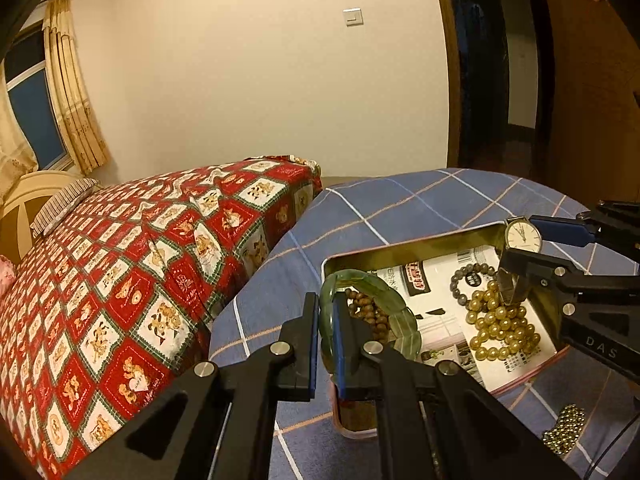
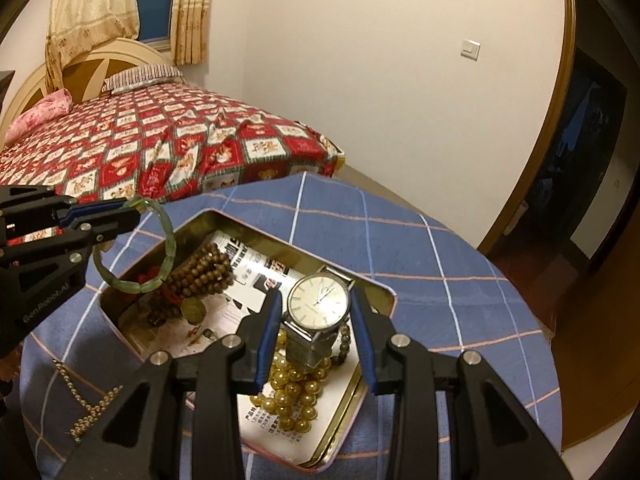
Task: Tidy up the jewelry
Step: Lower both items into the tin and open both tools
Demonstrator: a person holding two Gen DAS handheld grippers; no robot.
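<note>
The left gripper [image 1: 327, 312] is closed on a green bracelet [image 1: 384, 308]; its two blue pads pinch one side of the ring, and the rest of the ring hangs over the near left corner of an open metal tin [image 1: 404, 246]. In the right wrist view the same bracelet [image 2: 160, 248] hangs from the left gripper [image 2: 126, 210] above the left end of the tin [image 2: 384, 296]. The right gripper [image 2: 316, 316] holds a wristwatch [image 2: 318, 300] with a white dial; the fingers [image 2: 268, 328] press on both sides of the watch case, and the metal strap hangs down toward the tin. In the left wrist view the watch [image 1: 522, 235] is lifted above the far right corner of the tin, between the fingers of the right gripper [image 1: 524, 240]. Inside the tin lie a yellow bead bracelet [image 2: 296, 392], a brown wooden bead string [image 2: 200, 276] and a dark bead bracelet [image 1: 472, 276], all on printed paper. The tin stands on a round table with a blue checked cloth [image 2: 440, 248]. A small gold bead chain [image 2: 86, 408] lies on the cloth outside the tin, near its left side. Behind the table is a bed with a red patterned cover [image 1: 120, 264].
</note>
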